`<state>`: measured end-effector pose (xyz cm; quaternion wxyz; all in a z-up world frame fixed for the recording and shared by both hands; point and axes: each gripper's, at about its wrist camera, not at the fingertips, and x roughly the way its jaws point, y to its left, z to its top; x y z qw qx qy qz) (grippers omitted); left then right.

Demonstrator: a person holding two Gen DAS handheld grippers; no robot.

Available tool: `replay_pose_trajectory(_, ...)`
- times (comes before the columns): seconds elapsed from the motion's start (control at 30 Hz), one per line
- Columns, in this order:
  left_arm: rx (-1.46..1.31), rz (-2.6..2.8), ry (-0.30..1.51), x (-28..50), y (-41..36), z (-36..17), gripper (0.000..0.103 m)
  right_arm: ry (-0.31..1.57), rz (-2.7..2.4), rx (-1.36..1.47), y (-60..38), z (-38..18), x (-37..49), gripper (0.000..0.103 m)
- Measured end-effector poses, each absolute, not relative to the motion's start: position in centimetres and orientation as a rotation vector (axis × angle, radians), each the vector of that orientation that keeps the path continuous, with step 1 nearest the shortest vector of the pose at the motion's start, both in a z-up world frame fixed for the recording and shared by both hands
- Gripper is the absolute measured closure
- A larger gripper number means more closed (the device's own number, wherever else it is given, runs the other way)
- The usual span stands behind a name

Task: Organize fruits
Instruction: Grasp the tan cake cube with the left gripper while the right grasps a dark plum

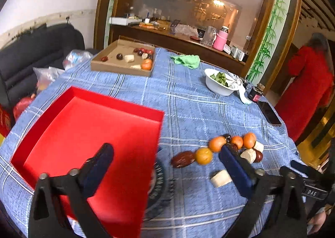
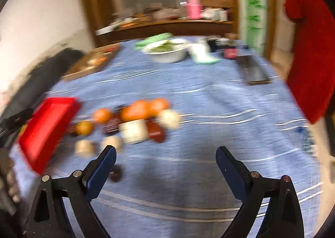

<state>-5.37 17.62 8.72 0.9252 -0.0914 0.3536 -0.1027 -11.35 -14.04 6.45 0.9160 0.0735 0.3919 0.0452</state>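
The left gripper (image 1: 165, 152) stands wide apart with nothing between its jaws, over the shallow red cardboard box (image 1: 88, 133) at lower left. The loose cluster of oranges, dark dates and pale cubes (image 1: 230, 150) lies right of centre on the blue checked tablecloth (image 1: 199, 108). The right gripper (image 2: 166, 154) also gapes empty, the blurred cluster left of centre
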Motion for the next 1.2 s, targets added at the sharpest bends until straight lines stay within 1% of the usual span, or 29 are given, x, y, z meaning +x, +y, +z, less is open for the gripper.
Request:
replay_pose_trajectory(0.03, -0.185, -0.236, 0.752, -5.3, 17.6, 8.3, 0.034, 0.824, 0.137, 0.148, -12.9, 6.2, -11.1, 0.020)
replay_pose_trajectory(0.07, -0.186, -0.266, 0.781, -5.2, 17.5, 8.0, 0.050, 0.841, 0.165, 0.139, -12.0, 5.8, -10.9, 0.023)
replay_pose_trajectory(0.13, -0.182, -0.346, 0.832, -5.1, 16.5, 7.1, 0.057, 0.878, 0.207, 0.116, -10.2, 4.8, -10.3, 0.037)
replay_pose_trajectory(0.2, -0.147, -0.385, 0.837, -5.7, 15.1, 6.7, 0.057, 0.907, 0.236, 0.106, -9.0, 3.8, -10.0, 0.042)
replay_pose_trajectory(0.27, -0.103, -0.431, 0.841, -5.8, 13.3, 6.3, 0.057, 0.931, 0.250, 0.087, -8.0, 2.8, -9.7, 0.043)
replay_pose_trajectory(0.3, -0.084, -0.449, 0.849, -5.9, 12.6, 6.1, 0.057, 0.939, 0.252, 0.079, -7.6, 2.5, -9.7, 0.046)
replay_pose_trajectory(0.37, -0.032, -0.477, 0.868, -5.9, 10.9, 5.4, 0.057, 0.961, 0.266, 0.066, -7.1, 2.0, -9.6, 0.060)
replay_pose_trajectory(0.4, -0.014, -0.487, 0.871, -5.9, 10.3, 4.9, 0.057, 0.971, 0.272, 0.067, -7.2, 1.9, -9.6, 0.071)
replay_pose_trajectory(0.43, 0.002, -0.496, 0.882, -5.7, 9.6, 4.5, 0.057, 0.978, 0.274, 0.072, -7.4, 1.7, -9.6, 0.076)
replay_pose_trajectory(0.47, 0.018, -0.512, 0.897, -5.5, 8.8, 4.0, 0.057, 0.981, 0.269, 0.072, -7.6, 1.7, -9.5, 0.078)
replay_pose_trajectory(0.73, 0.165, -0.548, 0.945, -3.9, 4.0, 1.2, 0.057, 0.966, 0.245, 0.113, -9.5, 2.5, -10.2, 0.078)
replay_pose_trajectory(0.77, 0.186, -0.536, 0.955, -3.8, 3.6, 0.9, 0.058, 0.963, 0.243, 0.118, -9.7, 2.6, -10.4, 0.078)
replay_pose_trajectory(0.8, 0.191, -0.531, 0.946, -3.8, 3.5, 1.1, 0.063, 0.960, 0.241, 0.123, -9.8, 2.8, -10.6, 0.078)
replay_pose_trajectory(0.87, 0.151, -0.553, 0.950, -3.9, 3.9, 1.3, 0.065, 0.949, 0.239, 0.128, -9.9, 3.4, -10.9, 0.078)
replay_pose_trajectory(1.0, 0.042, -0.520, 0.924, -4.2, 6.6, 2.6, 0.065, 0.913, 0.261, 0.134, -9.1, 5.1, -11.5, 0.078)
replay_pose_trajectory(1.1, -0.058, -0.464, 0.870, -4.7, 11.0, 5.3, 0.065, 0.877, 0.313, 0.138, -7.6, 7.0, -11.6, 0.078)
replay_pose_trajectory(1.2, -0.100, -0.374, 0.824, -4.8, 15.9, 7.9, 0.065, 0.849, 0.416, 0.169, -5.1, 9.2, -10.6, 0.078)
